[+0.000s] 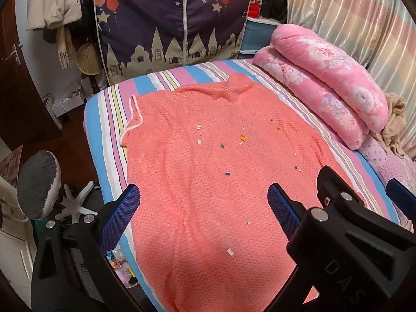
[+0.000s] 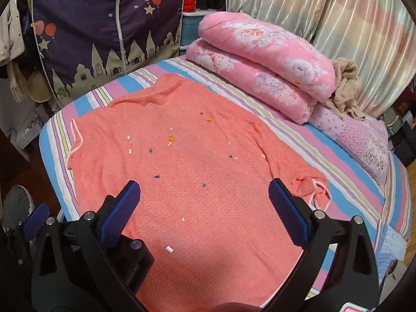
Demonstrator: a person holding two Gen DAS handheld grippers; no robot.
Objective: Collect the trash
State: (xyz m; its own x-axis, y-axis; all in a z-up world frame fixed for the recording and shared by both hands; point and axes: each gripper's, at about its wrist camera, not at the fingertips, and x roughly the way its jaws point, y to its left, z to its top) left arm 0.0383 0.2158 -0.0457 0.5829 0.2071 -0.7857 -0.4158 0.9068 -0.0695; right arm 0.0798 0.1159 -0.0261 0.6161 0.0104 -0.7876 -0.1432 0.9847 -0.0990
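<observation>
Striped bedding (image 1: 166, 78) fills the room's foreground, with a coral waffle-weave towel (image 1: 208, 208) spread flat across it as the working surface. Nearest on the towel, a pale scrap (image 1: 230, 251), a short oblong lying at a slant, sits just beyond both grippers. The left gripper (image 1: 202, 208) and the right gripper (image 2: 204, 205) hover above the towel's near end, each with its blue-padded jaws spread wide and nothing between them. In the left wrist view that scrap lies slightly right of the midline; in the right wrist view the same piece (image 2: 169, 249) lies left of centre, so it falls between the two tools, with neither clearly closer. A second pale bit (image 1: 248, 222) rests a little farther up the towel. Beyond it, a dark fleck (image 1: 227, 173) marks the towel's middle. Farther still, an orange crumb (image 1: 243, 138) and several pale pieces cluster toward the towel's far half. Past the towel's far right edge, a folded pink floral quilt (image 1: 327, 78) is stacked on the bed. Judged from the scatter, collection has barely begun.
</observation>
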